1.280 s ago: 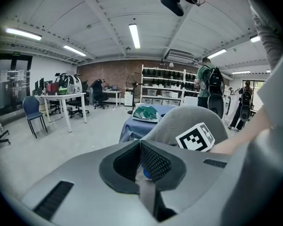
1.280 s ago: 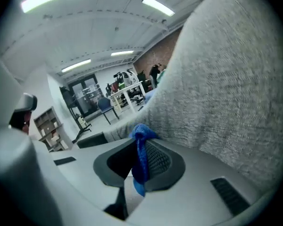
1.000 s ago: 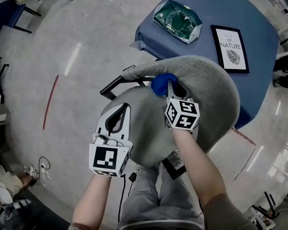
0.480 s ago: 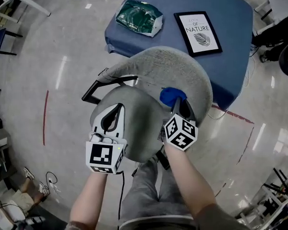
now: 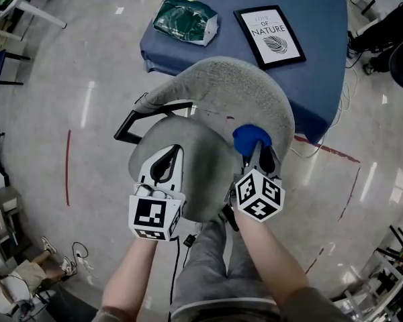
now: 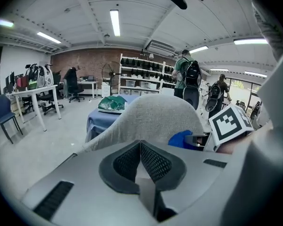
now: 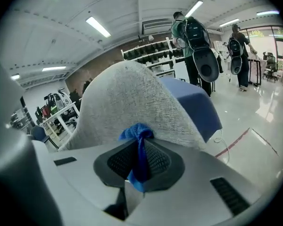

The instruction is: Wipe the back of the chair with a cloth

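My right gripper (image 7: pixel 139 149) is clenched on the blue cloth (image 7: pixel 137 134). A strip of it runs down between my pads, and the bunched end sticks out just past my tips. That bunch rests against the grey fabric of the chair back (image 7: pixel 127 98), which rises straight ahead of my right jaws and fills most of what lies beyond them.

From above, the cloth (image 5: pixel 250 138) sits low on the inner face of the chair back (image 5: pixel 221 89), toward its right end, with my right gripper (image 5: pixel 255 153) directly behind it.

My left gripper (image 6: pixel 140 149) is closed, pad against pad, with nothing between them. It hangs over the chair's seat (image 5: pixel 205 163), left of my right gripper (image 6: pixel 226 124) and apart from it. The chair back (image 6: pixel 155 114) stands ahead of it, and the cloth (image 6: pixel 180 138) shows off to its right. From above, my left gripper (image 5: pixel 166 158) points at the back without touching it.

Beyond the chair back stands a table with a blue cover (image 5: pixel 316 66). On it lie a green bag (image 5: pixel 185 19), ahead and left of my jaws, and a framed print (image 5: pixel 269 35), ahead and slightly right. A red line (image 5: pixel 68 166) marks the floor far out to the left of my left jaws.
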Motion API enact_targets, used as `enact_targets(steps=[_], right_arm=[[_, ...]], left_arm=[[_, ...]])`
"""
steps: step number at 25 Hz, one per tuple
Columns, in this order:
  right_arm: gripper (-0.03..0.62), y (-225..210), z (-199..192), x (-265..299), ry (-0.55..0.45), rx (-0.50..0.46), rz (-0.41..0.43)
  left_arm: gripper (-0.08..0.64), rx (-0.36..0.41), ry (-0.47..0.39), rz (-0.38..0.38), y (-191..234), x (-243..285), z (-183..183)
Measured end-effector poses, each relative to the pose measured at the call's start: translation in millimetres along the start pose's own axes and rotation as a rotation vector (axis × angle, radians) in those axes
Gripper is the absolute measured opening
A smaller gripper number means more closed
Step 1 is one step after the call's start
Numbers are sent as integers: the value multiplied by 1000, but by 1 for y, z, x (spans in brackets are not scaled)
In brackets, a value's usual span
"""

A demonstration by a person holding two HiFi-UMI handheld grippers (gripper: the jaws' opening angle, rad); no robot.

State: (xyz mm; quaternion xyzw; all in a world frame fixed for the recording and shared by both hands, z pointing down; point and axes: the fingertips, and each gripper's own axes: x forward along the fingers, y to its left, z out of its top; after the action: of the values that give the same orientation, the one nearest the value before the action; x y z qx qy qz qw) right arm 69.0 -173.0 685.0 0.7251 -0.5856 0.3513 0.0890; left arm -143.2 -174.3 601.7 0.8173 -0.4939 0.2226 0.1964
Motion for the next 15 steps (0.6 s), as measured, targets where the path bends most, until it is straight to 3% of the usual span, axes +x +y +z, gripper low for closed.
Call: enact_targets(steps=[3, 6, 11, 15], right_arm=[[54, 15, 3, 21, 15, -52, 24], [54, 42, 5, 48, 19, -168, 76], [54, 107, -11, 83, 48, -408, 247], [55, 164, -19, 97, 51, -496, 382]], left_arm=[[20, -10, 4, 16, 7, -3, -4], [20, -22, -6, 41, 21, -6, -2], [20, -47, -16, 98, 47, -15, 1], [20, -52, -20, 146, 66, -30, 7]])
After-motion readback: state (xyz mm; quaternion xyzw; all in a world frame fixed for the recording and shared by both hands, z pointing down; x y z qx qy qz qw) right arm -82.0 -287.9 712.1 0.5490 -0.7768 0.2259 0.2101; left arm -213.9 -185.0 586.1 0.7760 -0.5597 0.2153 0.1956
